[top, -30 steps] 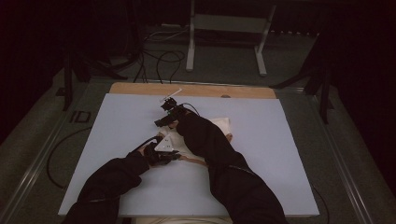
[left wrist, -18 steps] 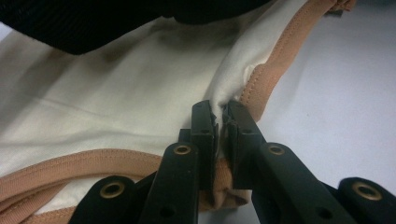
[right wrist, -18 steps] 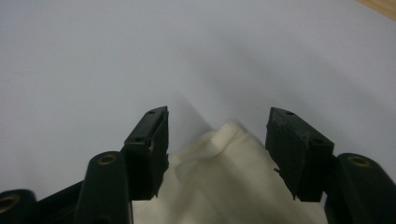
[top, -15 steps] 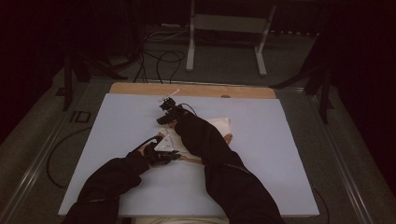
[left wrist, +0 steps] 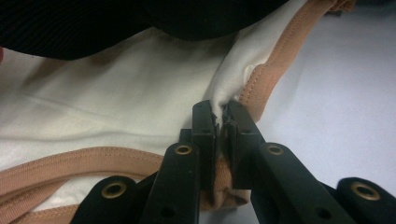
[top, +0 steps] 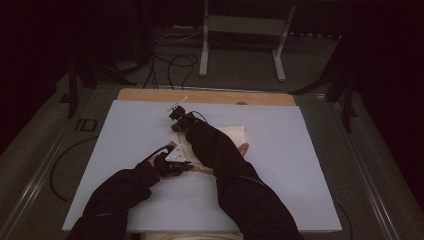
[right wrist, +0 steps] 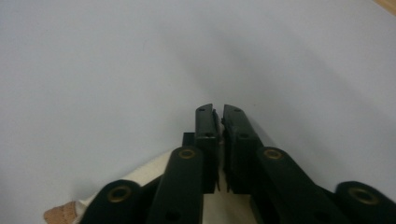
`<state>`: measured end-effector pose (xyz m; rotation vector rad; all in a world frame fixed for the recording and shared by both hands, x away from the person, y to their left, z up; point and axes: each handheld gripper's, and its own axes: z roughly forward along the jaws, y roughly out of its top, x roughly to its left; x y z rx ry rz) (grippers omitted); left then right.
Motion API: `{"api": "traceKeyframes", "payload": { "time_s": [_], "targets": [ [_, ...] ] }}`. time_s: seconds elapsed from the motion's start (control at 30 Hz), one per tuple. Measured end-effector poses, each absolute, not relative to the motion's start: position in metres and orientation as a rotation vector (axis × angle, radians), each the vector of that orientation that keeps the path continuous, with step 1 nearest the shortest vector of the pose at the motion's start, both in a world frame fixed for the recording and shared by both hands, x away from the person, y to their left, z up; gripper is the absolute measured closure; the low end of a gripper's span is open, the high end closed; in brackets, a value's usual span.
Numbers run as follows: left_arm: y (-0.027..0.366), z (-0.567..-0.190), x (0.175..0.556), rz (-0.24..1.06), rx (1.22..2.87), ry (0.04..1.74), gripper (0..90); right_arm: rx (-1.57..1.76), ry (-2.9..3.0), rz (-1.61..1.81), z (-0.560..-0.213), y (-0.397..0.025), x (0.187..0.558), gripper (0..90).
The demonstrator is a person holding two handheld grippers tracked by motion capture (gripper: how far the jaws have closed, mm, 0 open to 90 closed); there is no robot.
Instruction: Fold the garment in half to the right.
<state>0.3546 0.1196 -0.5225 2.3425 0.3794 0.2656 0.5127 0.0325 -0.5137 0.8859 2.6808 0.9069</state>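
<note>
Our left gripper (left wrist: 220,122) clamps the white garment's (left wrist: 116,107) tan trim (left wrist: 268,70). Our right gripper (right wrist: 218,116), jaws together, pins it farther off; bare table (top: 310,165) lies right.

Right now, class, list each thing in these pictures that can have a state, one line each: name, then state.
Left gripper: shut on the white cloth at its tan-trimmed edge.
Right gripper: jaws together; whether they pinch cloth cannot be told.
White cloth: lying crumpled on the table, partly under the person's right sleeve.
Table: pale sheet lying flat.
</note>
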Motion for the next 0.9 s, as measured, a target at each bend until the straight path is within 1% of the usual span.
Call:
{"api": "traceKeyframes", "payload": {
  "time_s": [0.33,0.9],
  "targets": [
    [0.12,-0.522,0.355,0.264,2.345,0.372,85.2,0.888,2.676,0.944,-0.509,0.025,0.512,87.3],
    [0.119,-0.519,0.354,0.27,2.358,0.366,85.3,0.864,2.679,1.042,-0.491,0.011,0.505,87.4]
  ]
}}
